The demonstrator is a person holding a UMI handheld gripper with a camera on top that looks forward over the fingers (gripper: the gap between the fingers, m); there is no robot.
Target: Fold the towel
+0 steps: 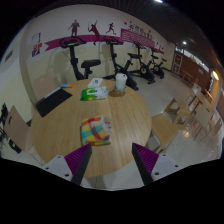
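Note:
A multicoloured folded towel (96, 130) lies on the round wooden table (60, 128), ahead of my fingers and a little to the left. My gripper (112, 162) is held above the table's near edge, open and empty. Its two fingers with purple pads (81, 165) are spread wide, and only the table edge and floor show between them.
At the table's far side stand a green-and-white box (94, 94) and a white paper roll (121, 82). A black chair (50, 100) is at the left, wooden chairs (172, 128) at the right. Exercise bikes (120, 60) line the back wall.

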